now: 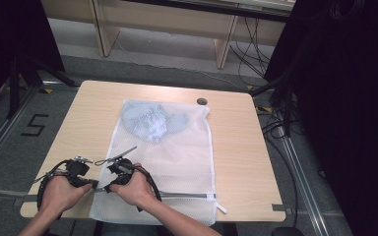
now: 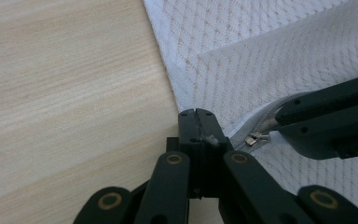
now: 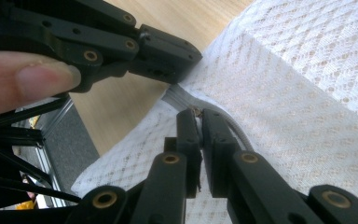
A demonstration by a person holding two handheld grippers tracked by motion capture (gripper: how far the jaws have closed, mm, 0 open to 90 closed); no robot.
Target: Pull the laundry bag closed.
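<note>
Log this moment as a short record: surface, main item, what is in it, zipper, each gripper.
surface: light wooden table
main item: white mesh laundry bag, lying flat
contents: pale blue garment at the bag's far end
zipper: runs along the near edge; metal pull near the bag's left corner
left gripper: fingers shut on the bag's corner fabric beside the zipper end
right gripper: fingers shut at the zipper, seemingly on the pull
other: small dark round piece on the far table edge

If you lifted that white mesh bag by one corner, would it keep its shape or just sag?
It would probably sag: the mesh bag is thin netting that lies flat and creases where the left claw pinches its corner. It looks light, though the bluish garment inside would likely slide to the low end. The zipper might stiffen one edge slightly.
</note>
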